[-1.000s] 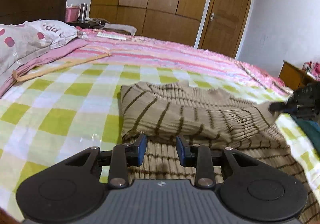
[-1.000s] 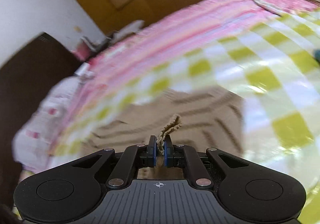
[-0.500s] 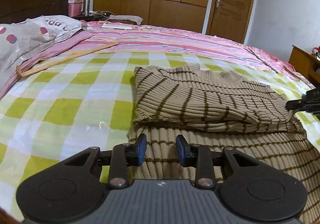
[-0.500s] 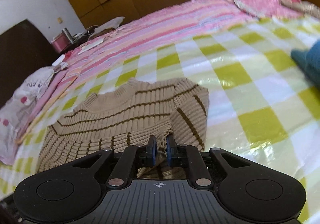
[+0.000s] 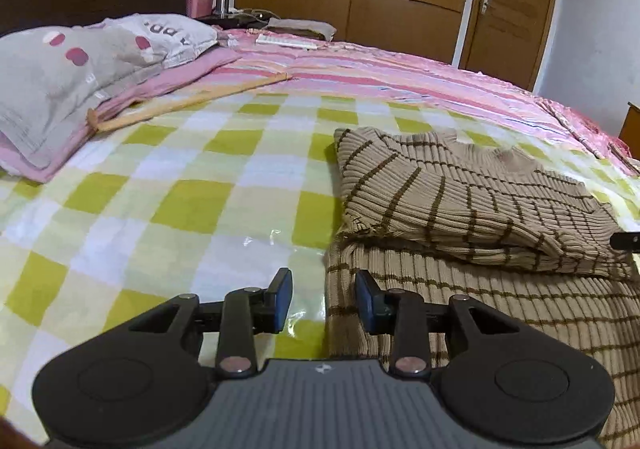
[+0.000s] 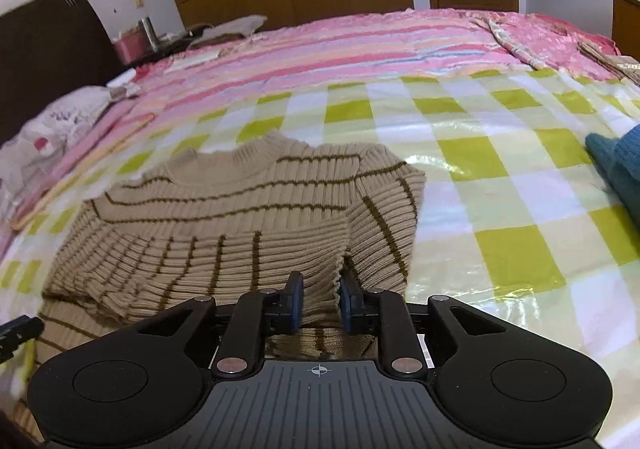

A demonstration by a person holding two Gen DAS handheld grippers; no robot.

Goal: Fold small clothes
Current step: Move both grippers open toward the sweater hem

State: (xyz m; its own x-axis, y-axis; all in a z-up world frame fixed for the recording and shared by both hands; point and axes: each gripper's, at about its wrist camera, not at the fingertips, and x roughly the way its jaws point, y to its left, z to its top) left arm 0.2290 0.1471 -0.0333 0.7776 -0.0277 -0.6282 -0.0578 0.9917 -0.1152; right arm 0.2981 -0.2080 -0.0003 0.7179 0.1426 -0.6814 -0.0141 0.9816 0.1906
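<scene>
The tan striped sweater (image 6: 224,217) lay on the green-checked sheet (image 5: 168,185) of the bed, w/ its top part already folded down over the lower body, neckline pointing toward the far pink striped blanket (image 6: 360,45). The right tool (image 6: 320,303) had just been opening: its jaws stood apart w/ the sleeve cuff lying loose between them, pads not pressing on the knit. The left tool (image 5: 323,299) was spread too, hovering at the sweater's near left edge, one pad over the sheet & the other over the ribbed hem area, nothing pinched. Step in hand looked like letting go of the sleeve after laying it across the fold. To do it well, I'd judge: back the right tool straight off along its own line so the blue pads didn't snag the loose ribbing & drag the cuff off the stack; check the sleeve sat flat inside the body outline, no bulge at the right shoulder. Next fold prob needs both tools low on the hem corners, biting both layers evenly, then lifting together so the thick knit doesn't slump sideways. Knit is soft & stretchy, so a slow pull is wise. A teal garment (image 6: 616,165) sat at the right, apart from the sweater; a pillow (image 5: 80,65) lay at the far left.
</scene>
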